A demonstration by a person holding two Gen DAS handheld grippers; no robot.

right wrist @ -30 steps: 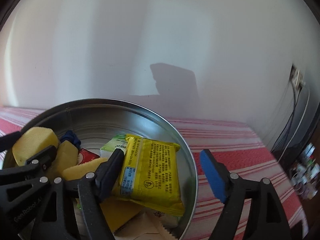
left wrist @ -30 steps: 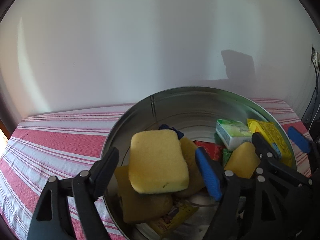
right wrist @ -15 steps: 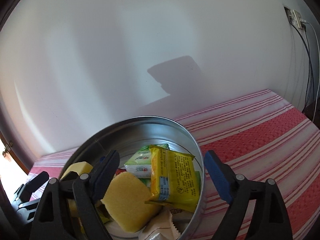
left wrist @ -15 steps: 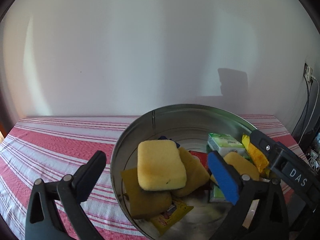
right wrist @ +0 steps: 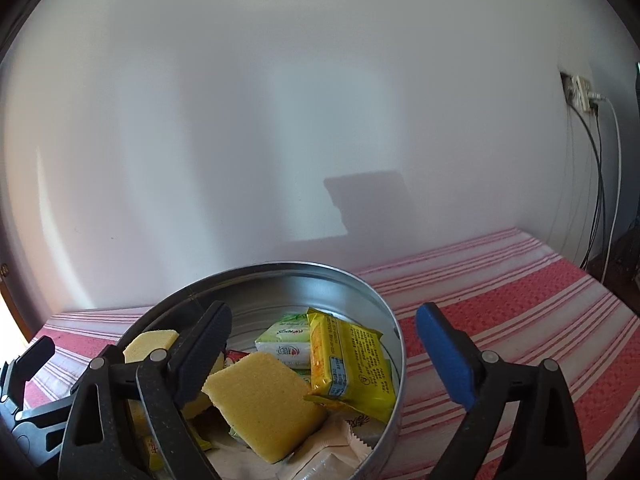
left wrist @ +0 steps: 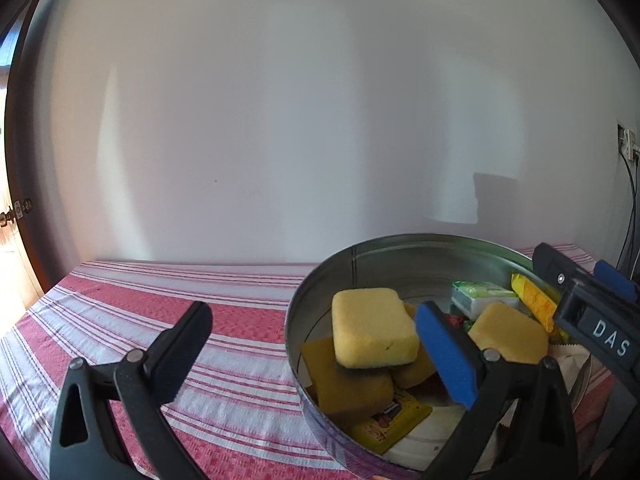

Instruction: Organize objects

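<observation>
Left wrist view: a round tin (left wrist: 320,304) full of things sits on the striped counter (left wrist: 120,312).
Both grippers are wide apart and hold nothing; the right gripper (right wrist: 324,354) has just been opening. The left gripper (left wrist: 316,354) hangs by the tin's 9 o'clock edge. A yellow sponge (left wrist: 374,332) lies on top, a yellow packet (right wrist: 352,360) at 3 o'clock.

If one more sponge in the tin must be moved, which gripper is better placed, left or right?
Probably the left gripper. Its open jaws bracket the tin's near rim, with the top sponge just ahead. The right gripper, also open, faces the yellow packet instead.
</observation>
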